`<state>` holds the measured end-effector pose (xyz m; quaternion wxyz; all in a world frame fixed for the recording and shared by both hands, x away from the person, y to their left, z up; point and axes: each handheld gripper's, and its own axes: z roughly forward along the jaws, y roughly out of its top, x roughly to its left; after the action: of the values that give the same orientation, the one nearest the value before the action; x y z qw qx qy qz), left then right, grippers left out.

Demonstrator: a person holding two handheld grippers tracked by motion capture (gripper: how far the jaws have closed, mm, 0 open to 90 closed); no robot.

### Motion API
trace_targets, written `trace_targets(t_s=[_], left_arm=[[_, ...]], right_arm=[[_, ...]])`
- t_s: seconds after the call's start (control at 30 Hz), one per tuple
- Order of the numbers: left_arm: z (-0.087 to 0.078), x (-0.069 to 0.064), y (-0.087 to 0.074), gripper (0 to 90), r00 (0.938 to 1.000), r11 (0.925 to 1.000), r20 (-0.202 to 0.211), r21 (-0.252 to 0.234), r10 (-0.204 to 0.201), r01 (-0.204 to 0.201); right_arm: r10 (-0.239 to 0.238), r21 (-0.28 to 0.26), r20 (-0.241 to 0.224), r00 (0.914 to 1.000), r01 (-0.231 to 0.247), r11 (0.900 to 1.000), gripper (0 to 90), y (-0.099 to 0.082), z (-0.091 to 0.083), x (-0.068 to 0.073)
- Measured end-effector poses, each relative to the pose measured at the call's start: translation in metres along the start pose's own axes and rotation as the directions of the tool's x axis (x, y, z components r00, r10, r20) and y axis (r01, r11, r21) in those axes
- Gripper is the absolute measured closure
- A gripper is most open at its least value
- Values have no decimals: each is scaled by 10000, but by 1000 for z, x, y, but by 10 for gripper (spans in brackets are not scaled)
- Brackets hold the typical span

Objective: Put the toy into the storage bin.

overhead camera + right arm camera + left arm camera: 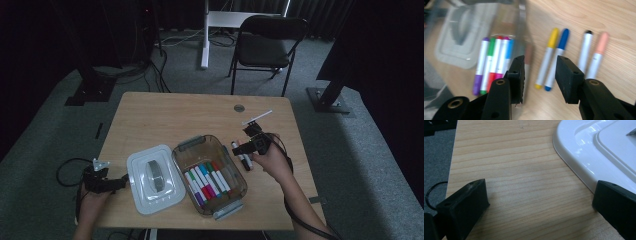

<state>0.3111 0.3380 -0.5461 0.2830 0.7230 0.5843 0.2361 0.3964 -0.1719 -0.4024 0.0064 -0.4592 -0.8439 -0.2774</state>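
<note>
A clear plastic box [176,156] stands near the table's front and holds several coloured markers [207,180]. Its white lid [152,182] lies flat just left of it. Right of the box, several loose markers [245,161] lie on the wood. My right gripper [243,148] hovers over them, open, with nothing between its jaws. The right gripper view shows that gripper [540,75] above a yellow marker [547,60] and a blue marker [559,50], with a black-capped marker [585,50] and a pink-capped marker [599,52] beside them. My left gripper [117,184] rests open at the lid's left edge [584,152], bare wood between its jaws [540,192].
A small round hole [239,107] sits in the table's far right part. Beyond the table stand a black folding chair [267,45] and a white desk leg [205,35]. A cable loop [67,170] lies on the carpet by the table's left edge.
</note>
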Motion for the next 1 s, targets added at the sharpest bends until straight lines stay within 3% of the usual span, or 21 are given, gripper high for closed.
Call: trace_targets(t_s=[0.27, 0.47, 0.7, 1.0], left_arm=[[0, 0, 0, 5, 10000, 10000, 1, -1, 0, 0], [0, 0, 0, 5, 10000, 10000, 1, 0, 1, -1], [0, 0, 0, 5, 10000, 10000, 0, 0, 0, 0], [0, 0, 0, 5, 10000, 10000, 1, 1, 0, 0]], right_arm=[[580, -89, 903, 9942, -574, 9983, 590, -6, 20, -41], [882, 91, 1108, 9899, -898, 9959, 598, -10, 43, -63], [1138, 555, 1362, 9841, -1223, 9909, 620, -8, 71, -76], [1051, 909, 1740, 9791, -1223, 9883, 659, -5, 89, -81]])
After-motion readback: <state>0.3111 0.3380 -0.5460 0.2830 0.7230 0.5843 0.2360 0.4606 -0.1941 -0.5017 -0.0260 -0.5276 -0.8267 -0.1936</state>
